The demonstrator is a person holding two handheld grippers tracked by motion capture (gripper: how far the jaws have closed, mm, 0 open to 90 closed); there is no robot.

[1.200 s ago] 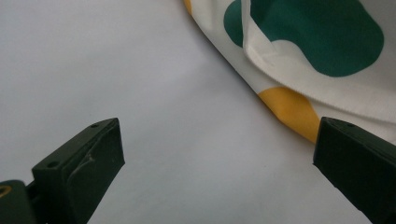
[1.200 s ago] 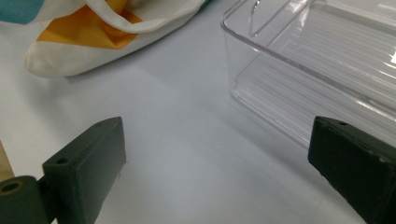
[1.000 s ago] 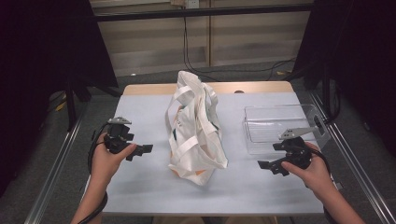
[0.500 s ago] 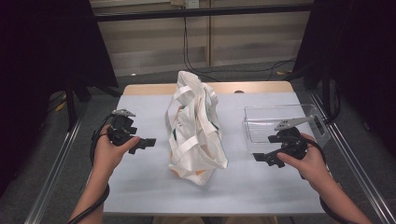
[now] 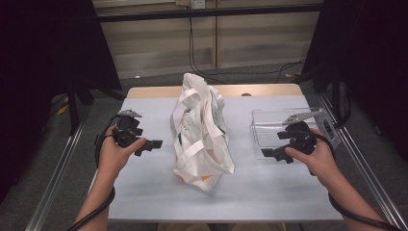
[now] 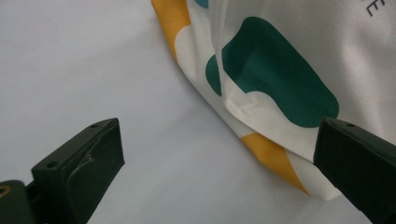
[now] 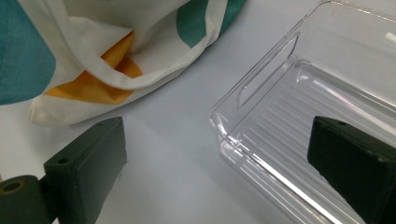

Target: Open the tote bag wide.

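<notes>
Tote bag [image 5: 201,132] is lying slumped at the table [image 5: 144,192] centre, handles flopped loose. Left tongs [image 5: 155,143] are hovering at the bag's 9 o'clock, right tongs [image 5: 269,153] at its 3 o'clock, over the near corner of a clear tray [image 5: 269,122]. Both are gaping wide and gripping nothing, probably flanking the bag to take it from two sides. Left gripper view is showing green and orange print [image 6: 280,79] on the cloth; right gripper view is revealing the tray's ribbed floor [image 7: 299,140] and handle slot.
</notes>
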